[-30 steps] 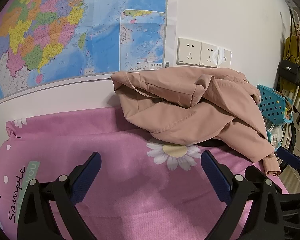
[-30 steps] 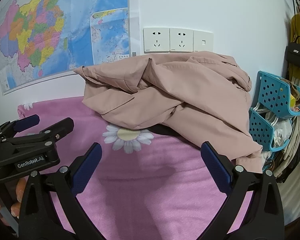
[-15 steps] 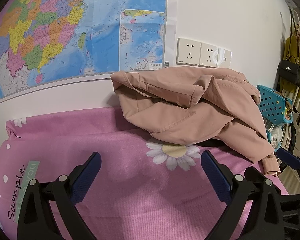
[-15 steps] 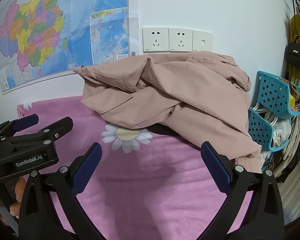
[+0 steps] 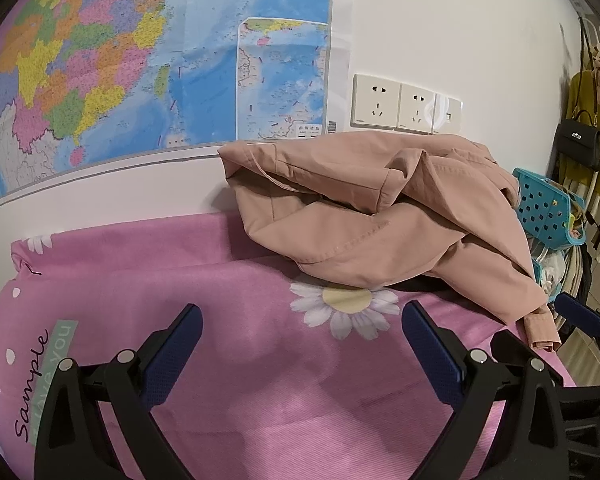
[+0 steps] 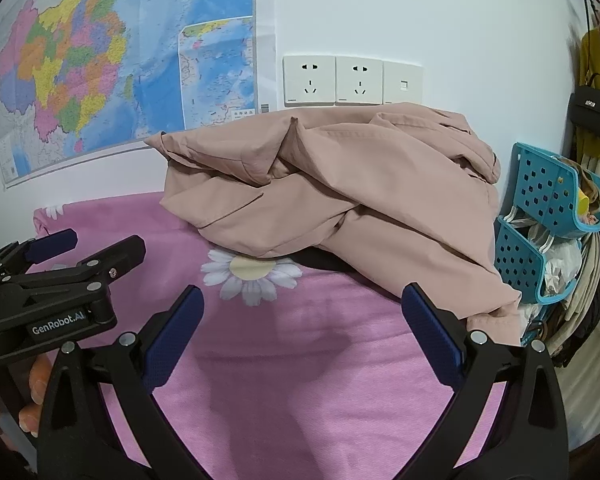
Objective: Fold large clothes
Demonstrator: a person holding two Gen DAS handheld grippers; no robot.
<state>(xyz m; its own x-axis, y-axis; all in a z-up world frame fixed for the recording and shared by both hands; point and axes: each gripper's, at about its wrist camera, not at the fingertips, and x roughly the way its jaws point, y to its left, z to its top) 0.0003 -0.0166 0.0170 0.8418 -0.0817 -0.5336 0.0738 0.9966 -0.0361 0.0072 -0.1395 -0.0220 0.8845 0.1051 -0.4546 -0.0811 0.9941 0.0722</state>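
Note:
A crumpled dusty-pink jacket (image 5: 380, 208) lies in a heap at the far right of the pink flowered sheet (image 5: 260, 360), against the wall; a sleeve hangs over the right edge. It also shows in the right wrist view (image 6: 340, 192). My left gripper (image 5: 302, 340) is open and empty, hovering over the sheet short of the jacket. My right gripper (image 6: 302, 328) is open and empty too, closer to the jacket's hanging sleeve. The left gripper (image 6: 60, 256) shows at the left of the right wrist view, held by a hand.
A map (image 5: 140, 60) and wall sockets (image 5: 404, 104) are on the wall behind. A blue perforated basket rack (image 6: 548, 216) stands right of the sheet's edge, with a black handbag (image 6: 594, 110) and clothes hanging beyond. A daisy print (image 5: 346, 304) lies before the jacket.
Almost nothing: both grippers stay open and drift very slightly; the jacket has not moved.

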